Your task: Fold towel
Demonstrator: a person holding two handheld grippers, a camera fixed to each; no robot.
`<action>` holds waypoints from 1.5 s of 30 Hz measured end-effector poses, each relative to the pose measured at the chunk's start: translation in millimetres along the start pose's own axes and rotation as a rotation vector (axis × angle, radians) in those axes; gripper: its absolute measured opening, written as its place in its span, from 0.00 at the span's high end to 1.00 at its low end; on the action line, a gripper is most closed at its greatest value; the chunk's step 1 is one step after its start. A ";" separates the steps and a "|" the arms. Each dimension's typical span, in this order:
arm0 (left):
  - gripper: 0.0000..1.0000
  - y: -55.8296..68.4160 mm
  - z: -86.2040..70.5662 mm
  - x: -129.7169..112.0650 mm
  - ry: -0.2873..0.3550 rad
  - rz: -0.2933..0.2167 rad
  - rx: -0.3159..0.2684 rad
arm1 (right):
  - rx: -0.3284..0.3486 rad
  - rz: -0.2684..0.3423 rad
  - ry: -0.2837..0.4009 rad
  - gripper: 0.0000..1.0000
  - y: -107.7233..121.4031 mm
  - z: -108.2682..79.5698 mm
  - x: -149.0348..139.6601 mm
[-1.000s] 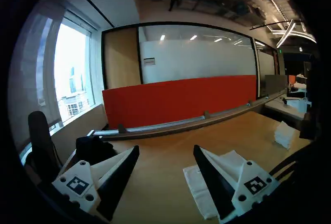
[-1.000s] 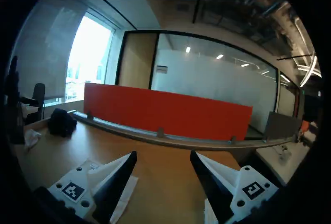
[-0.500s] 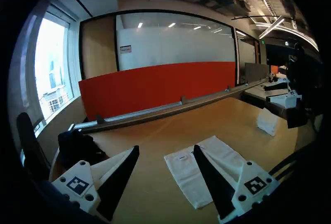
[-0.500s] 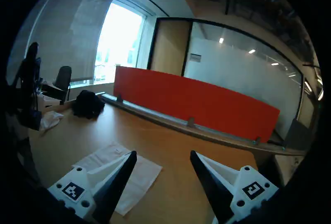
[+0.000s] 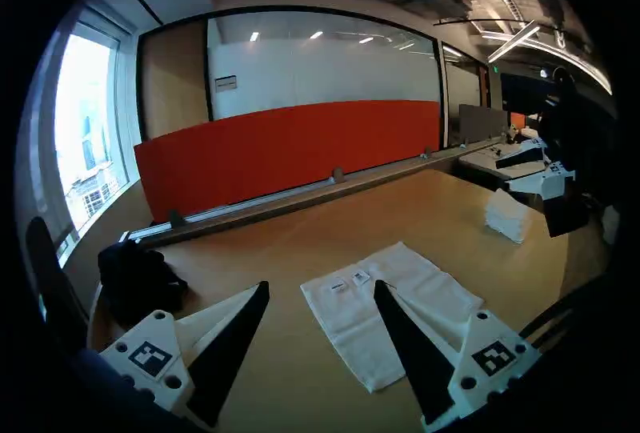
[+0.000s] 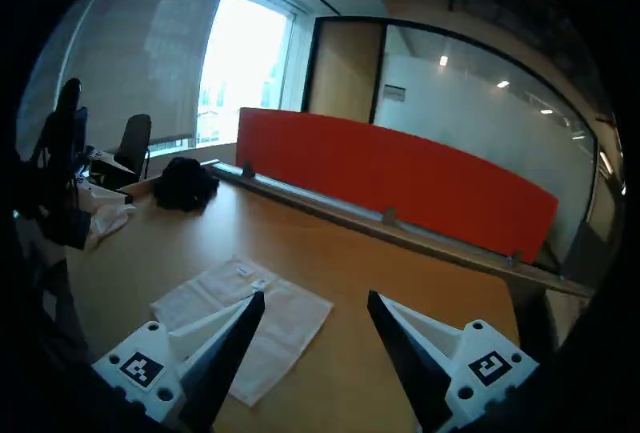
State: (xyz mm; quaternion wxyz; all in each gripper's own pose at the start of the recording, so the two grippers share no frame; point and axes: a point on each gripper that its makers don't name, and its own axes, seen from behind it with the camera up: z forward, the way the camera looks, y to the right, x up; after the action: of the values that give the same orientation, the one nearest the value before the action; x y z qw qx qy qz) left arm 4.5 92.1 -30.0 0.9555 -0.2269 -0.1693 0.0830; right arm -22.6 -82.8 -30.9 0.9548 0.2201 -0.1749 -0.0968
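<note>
Clutter first: one black bag [image 5: 132, 281] sat at the left of the left gripper view. One red divider panel [image 5: 288, 153] ran across the back of the wooden desk [image 5: 320, 233], and one folded white pile [image 5: 506, 215] lay at the right edge. Just one towel [image 5: 392, 305], spread flat in the lower middle, with two small tags [image 5: 350, 281] near its far edge. Left gripper [image 5: 320, 285] had its jaws spread wide, gripping nothing, and one finger hid part of the towel. Right gripper [image 6: 314, 295] was the same.

My left claw [image 5: 320, 283] and right claw [image 6: 315, 293]: white shells, black wedge fingers, square patterned tags, screw holes.
</note>
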 end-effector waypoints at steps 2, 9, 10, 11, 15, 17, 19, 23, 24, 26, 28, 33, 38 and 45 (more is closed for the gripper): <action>0.03 5.5 2.0 -5.8 -0.008 0.005 -0.010 | 0.004 -0.002 -0.010 0.00 -2.1 1.6 -6.3; 0.03 22.2 10.0 -29.7 -0.046 0.019 -0.039 | 0.027 -0.016 -0.049 0.00 -12.5 9.0 -29.8; 0.03 24.3 11.2 -33.5 -0.052 0.019 -0.043 | 0.030 -0.019 -0.054 0.00 -13.8 10.4 -33.0; 0.03 26.7 12.5 -37.8 -0.060 0.019 -0.047 | 0.033 -0.022 -0.058 0.00 -15.2 12.1 -36.6; 0.03 34.4 17.6 -52.6 -0.083 0.020 -0.063 | 0.042 -0.035 -0.077 0.00 -21.2 17.2 -50.4; 0.03 38.1 20.4 -59.8 -0.093 0.020 -0.072 | 0.051 -0.039 -0.091 0.00 -24.8 20.3 -58.5; 0.03 41.0 23.2 -66.6 -0.104 0.020 -0.078 | 0.060 -0.039 -0.103 0.00 -28.0 23.7 -66.2; 0.03 47.1 29.2 -81.0 -0.127 0.021 -0.092 | 0.084 -0.035 -0.131 0.00 -35.2 30.7 -83.4; 0.03 48.5 30.6 -84.4 -0.133 0.021 -0.096 | 0.090 -0.035 -0.138 0.00 -36.7 32.3 -87.5; 0.03 51.4 33.3 -91.6 -0.147 0.024 -0.104 | 0.097 -0.040 -0.150 0.00 -39.1 35.6 -95.8; 0.03 53.7 35.7 -97.9 -0.159 0.026 -0.110 | 0.103 -0.044 -0.161 0.00 -41.1 38.6 -103.5; 0.03 57.9 42.0 -114.4 -0.194 0.026 -0.124 | 0.118 -0.048 -0.191 0.00 -46.8 45.7 -123.6; 0.03 62.0 47.1 -131.2 -0.231 0.017 -0.138 | 0.134 -0.047 -0.218 0.00 -53.5 50.8 -142.4; 0.03 68.9 51.2 -152.5 -0.288 -0.008 -0.164 | 0.163 -0.045 -0.262 0.00 -63.8 55.5 -168.3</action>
State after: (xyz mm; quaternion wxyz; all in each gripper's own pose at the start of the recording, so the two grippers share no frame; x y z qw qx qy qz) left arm -161.3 137.8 -62.3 0.8999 -0.2893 -0.3115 0.0970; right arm -205.2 -116.6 -62.2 0.9004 0.2861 -0.3001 -0.1317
